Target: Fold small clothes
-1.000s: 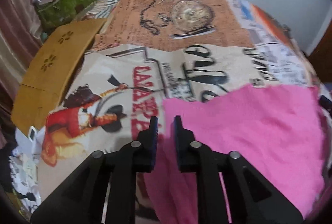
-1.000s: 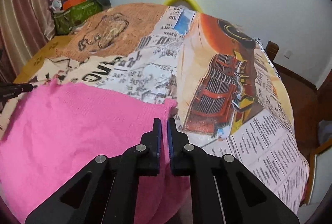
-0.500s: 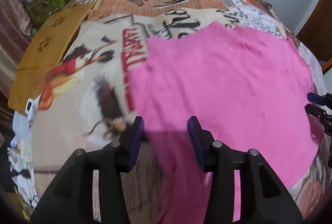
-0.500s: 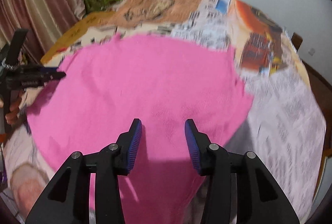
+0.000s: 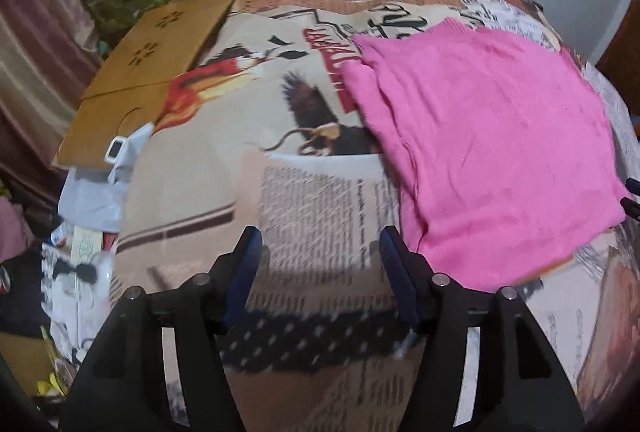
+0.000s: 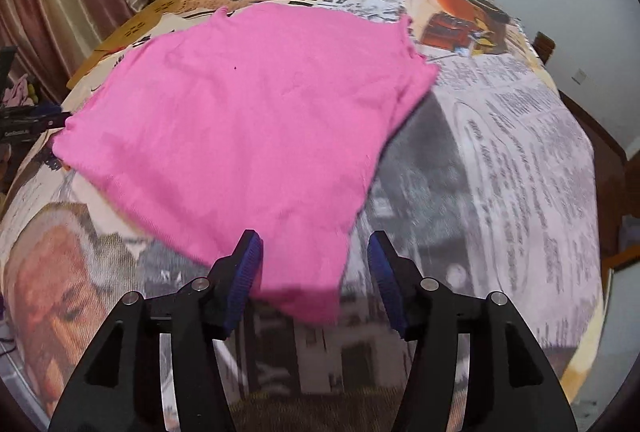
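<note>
Opening over blurred newsprint, the left gripper [image 5: 320,268] holds nothing, its jaws clear of the pink garment [image 5: 488,155] lying just to its right. The right gripper [image 6: 314,264], also opening and released, straddles that garment's near corner without pressing it. The printed cloth [image 6: 520,159] hides the desk beneath.

my left gripper [image 5: 320,260] and right gripper [image 6: 316,258] look alike: black angular plastic arms with cut-out windows, silver round screws at the joints, and ribbed blue pads [image 6: 248,264] inside.
</note>
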A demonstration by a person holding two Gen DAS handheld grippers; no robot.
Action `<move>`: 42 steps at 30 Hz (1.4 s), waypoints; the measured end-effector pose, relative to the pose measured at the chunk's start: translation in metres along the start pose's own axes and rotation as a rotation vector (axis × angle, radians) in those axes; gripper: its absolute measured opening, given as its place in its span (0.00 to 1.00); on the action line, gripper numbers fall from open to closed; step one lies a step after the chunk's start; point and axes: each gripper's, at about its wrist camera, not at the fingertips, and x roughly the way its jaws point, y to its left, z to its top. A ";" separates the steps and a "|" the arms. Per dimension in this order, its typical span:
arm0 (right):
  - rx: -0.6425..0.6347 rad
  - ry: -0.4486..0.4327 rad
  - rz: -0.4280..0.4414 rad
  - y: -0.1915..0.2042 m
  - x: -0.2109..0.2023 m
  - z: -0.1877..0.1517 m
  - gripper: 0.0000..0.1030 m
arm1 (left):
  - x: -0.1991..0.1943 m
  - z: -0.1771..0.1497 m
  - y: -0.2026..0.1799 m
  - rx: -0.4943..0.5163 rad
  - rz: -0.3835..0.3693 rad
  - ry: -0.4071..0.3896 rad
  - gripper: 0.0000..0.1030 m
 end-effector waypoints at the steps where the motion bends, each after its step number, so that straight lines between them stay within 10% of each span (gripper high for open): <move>1: -0.002 -0.008 -0.004 0.002 -0.004 0.001 0.51 | -0.006 -0.003 0.004 -0.022 -0.014 -0.006 0.59; 10: -0.044 -0.144 0.037 0.044 -0.032 0.025 0.58 | -0.021 -0.019 -0.006 -0.137 -0.194 0.016 0.60; 20: -0.093 -0.044 0.077 0.073 0.004 0.015 0.58 | 0.000 -0.020 -0.026 -0.077 -0.198 0.042 0.58; 37: 0.286 -0.023 0.078 -0.027 -0.018 -0.025 0.58 | 0.068 0.116 0.005 -0.156 -0.199 0.045 0.62; 42: 0.332 -0.008 0.148 -0.029 -0.009 -0.031 0.58 | 0.086 0.123 -0.014 -0.106 -0.207 0.047 0.39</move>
